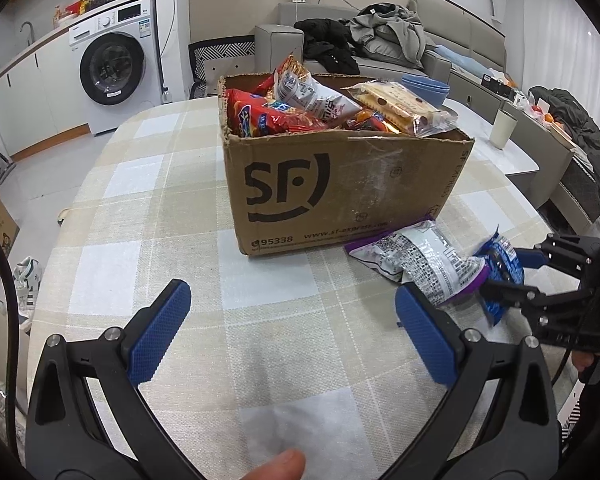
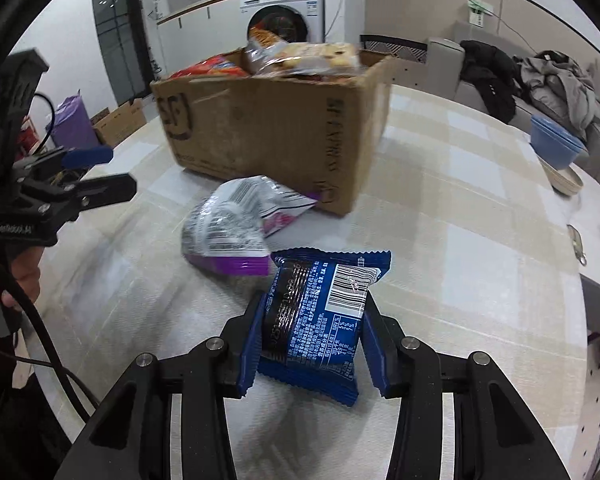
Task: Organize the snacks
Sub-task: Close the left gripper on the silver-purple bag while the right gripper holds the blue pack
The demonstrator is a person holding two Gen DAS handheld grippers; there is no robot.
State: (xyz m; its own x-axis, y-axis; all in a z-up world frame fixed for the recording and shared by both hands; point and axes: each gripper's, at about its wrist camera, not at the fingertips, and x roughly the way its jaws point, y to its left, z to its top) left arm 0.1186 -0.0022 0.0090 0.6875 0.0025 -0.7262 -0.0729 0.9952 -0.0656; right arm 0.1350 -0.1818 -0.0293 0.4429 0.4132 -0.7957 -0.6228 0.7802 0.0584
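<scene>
A cardboard box marked SF stands on the checked tablecloth, heaped with snack packs; it also shows in the right wrist view. A silver and purple snack bag lies by the box's near right corner, also in the right wrist view. My right gripper is shut on a blue snack packet, held just above the cloth; from the left the packet shows beside the purple bag. My left gripper is open and empty, low over the cloth in front of the box.
Blue bowls stand on the table's far right edge, over a shallow dish. A beige cup stands on a white side table. A washing machine and a sofa with clothes lie beyond. A cardboard box sits on the floor.
</scene>
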